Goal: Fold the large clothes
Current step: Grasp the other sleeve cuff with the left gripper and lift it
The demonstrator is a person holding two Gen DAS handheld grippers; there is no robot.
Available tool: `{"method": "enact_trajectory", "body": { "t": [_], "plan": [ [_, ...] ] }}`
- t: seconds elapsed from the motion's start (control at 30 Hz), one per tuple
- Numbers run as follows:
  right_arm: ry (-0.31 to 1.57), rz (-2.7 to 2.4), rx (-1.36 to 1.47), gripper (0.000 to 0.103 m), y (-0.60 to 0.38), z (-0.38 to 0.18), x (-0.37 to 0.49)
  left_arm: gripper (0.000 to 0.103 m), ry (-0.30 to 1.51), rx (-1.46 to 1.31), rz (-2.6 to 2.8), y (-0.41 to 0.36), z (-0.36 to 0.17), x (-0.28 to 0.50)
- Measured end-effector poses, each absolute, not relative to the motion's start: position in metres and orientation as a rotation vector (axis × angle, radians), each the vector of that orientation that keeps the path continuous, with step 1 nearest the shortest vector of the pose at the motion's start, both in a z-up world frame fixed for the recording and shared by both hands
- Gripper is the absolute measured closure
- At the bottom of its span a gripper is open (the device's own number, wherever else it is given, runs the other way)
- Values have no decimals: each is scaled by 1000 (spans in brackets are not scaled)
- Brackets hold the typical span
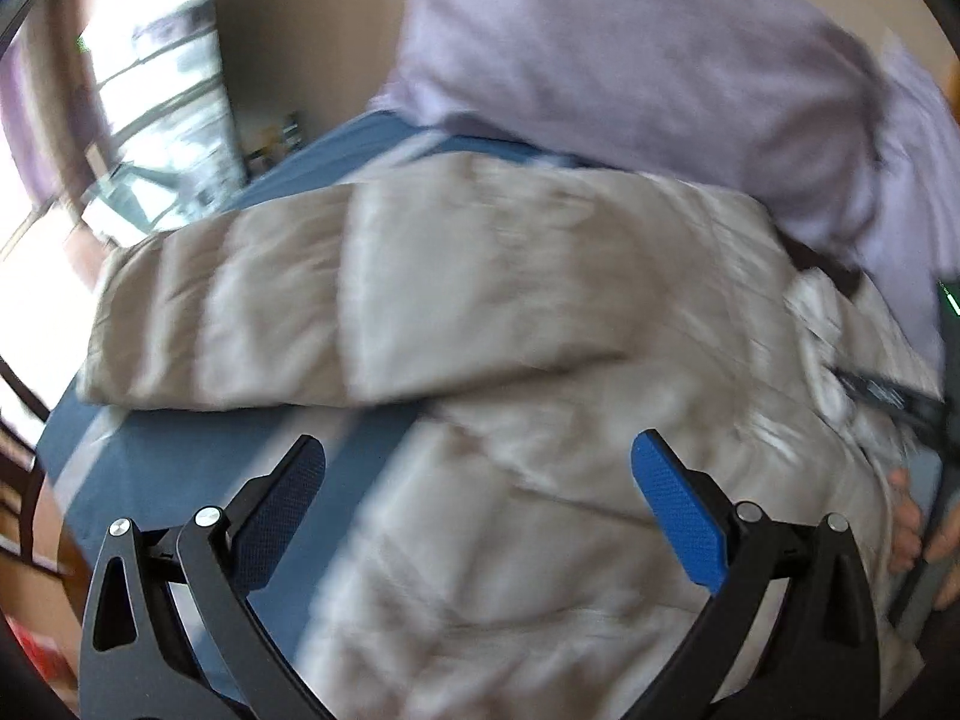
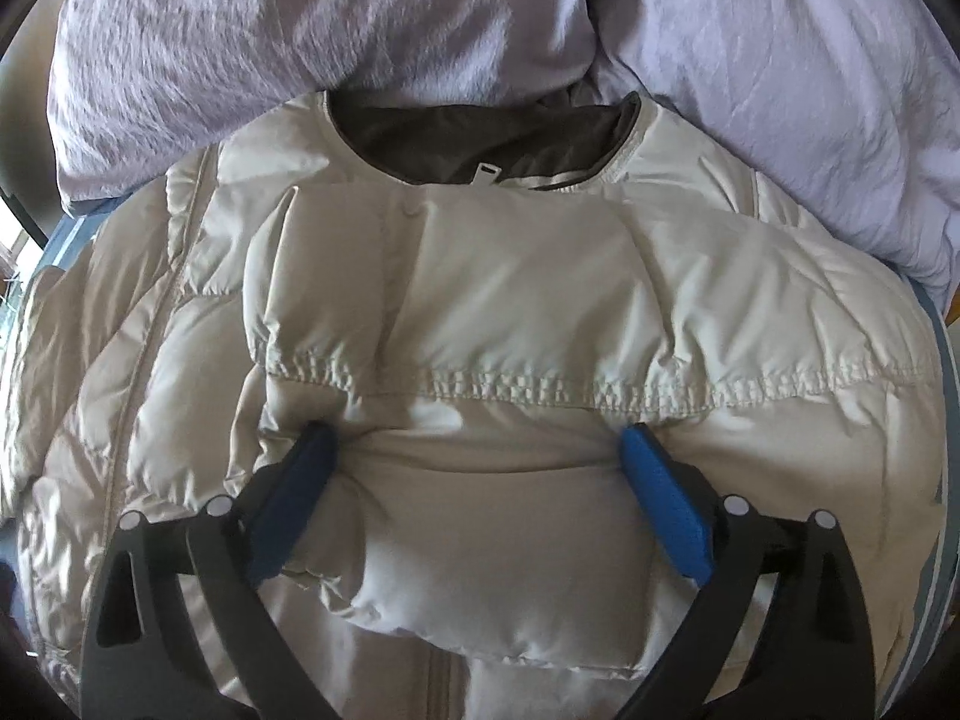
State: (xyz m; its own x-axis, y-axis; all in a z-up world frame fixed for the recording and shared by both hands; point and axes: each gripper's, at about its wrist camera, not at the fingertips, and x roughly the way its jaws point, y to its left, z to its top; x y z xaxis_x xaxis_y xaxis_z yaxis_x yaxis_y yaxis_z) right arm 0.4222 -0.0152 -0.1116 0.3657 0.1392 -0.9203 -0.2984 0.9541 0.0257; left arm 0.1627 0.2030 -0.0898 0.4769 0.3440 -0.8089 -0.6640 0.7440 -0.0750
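Note:
A cream quilted puffer jacket [image 2: 480, 300] lies front up on the bed, its dark-lined collar [image 2: 480, 144] at the far side. One sleeve [image 2: 600, 276] is folded across the chest. My right gripper [image 2: 477, 437] points down onto the jacket with its jaws wide; a puffy fold [image 2: 480, 540] bulges between the fingers, and the pads do not squeeze it. In the blurred left wrist view, the jacket [image 1: 510, 300] has its other sleeve [image 1: 240, 312] stretched out to the left. My left gripper [image 1: 478, 447] hovers open above the jacket's lower part, holding nothing.
The jacket rests on a blue bed sheet [image 1: 180, 468]. A bulky lilac duvet [image 2: 240, 60] is heaped right behind the collar. A bright window [image 1: 150, 90] is at the far left. A person's hand [image 1: 906, 516] shows at the right edge of the left wrist view.

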Motion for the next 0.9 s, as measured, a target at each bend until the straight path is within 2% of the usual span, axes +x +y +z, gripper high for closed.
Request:
{"method": "enact_trajectory", "body": {
  "t": [0.43, 0.57, 0.8, 0.9],
  "plan": [
    [1180, 329, -96, 6, -52, -78, 406, 3, 873, -575, 966, 362, -97, 95],
    [1164, 337, -110, 6, -58, -71, 393, 13, 903, -605, 1019, 388, -107, 81],
    [1158, 338, -127, 6, -65, -67, 381, 24, 918, -665, 996, 401, -121, 73],
    [1161, 327, -124, 6, -69, -67, 378, 33, 897, -680, 992, 399, -123, 71]
  ]
}}
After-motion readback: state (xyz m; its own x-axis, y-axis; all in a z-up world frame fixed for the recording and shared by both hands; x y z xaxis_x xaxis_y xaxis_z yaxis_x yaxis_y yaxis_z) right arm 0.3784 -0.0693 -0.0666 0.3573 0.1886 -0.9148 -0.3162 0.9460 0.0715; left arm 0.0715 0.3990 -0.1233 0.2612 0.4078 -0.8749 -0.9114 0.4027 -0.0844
